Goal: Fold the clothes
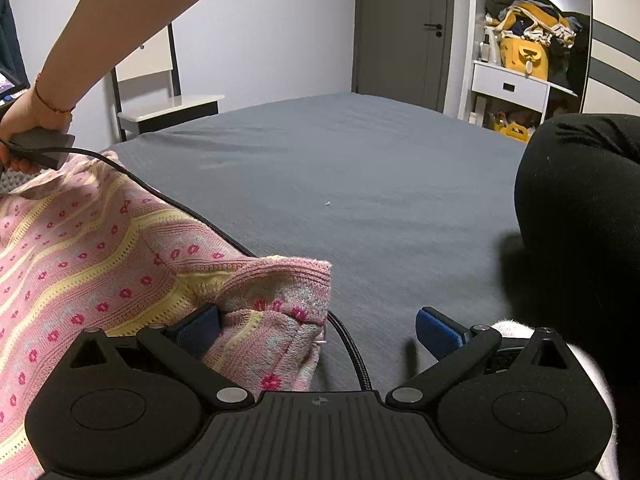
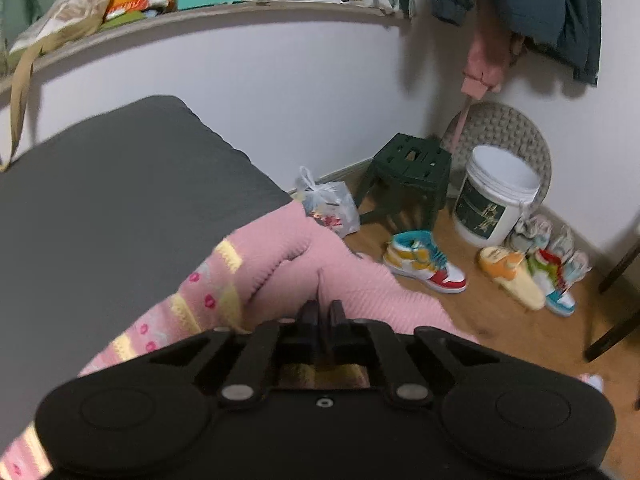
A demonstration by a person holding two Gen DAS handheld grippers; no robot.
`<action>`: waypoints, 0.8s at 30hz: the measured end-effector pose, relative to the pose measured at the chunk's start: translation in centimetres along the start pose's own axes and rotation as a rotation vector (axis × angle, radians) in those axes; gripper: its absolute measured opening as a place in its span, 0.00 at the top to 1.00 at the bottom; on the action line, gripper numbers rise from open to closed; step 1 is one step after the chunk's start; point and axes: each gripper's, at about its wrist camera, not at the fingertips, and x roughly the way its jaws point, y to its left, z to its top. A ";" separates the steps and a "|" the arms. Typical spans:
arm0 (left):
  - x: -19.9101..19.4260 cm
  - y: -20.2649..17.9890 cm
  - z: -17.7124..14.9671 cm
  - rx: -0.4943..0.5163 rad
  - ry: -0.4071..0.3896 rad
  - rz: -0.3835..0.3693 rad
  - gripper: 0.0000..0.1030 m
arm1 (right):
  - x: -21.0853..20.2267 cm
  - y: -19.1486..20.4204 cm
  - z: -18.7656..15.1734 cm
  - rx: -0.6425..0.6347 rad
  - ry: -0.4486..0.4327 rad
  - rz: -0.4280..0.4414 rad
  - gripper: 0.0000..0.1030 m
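Left gripper (image 1: 320,330): fingers (image 1: 438,332) spread wide, nothing held; a cuff end of the pink knitted sweater (image 1: 120,248) lies between them, touching the left pad only. Right gripper (image 2: 323,320): fingers pressed nearly together on a pinched fold of the sweater's plain pink edge, judged lifted so the fabric can be carried over. The garment is draped across the grey bed (image 1: 340,168), near its edge. A cable (image 1: 348,344) is trailed over the knit.
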 end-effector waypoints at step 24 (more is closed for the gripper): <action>0.1 0.5 -0.3 -0.004 -0.003 0.000 0.00 | -4.3 -17.6 -6.5 0.715 -0.116 -0.224 0.96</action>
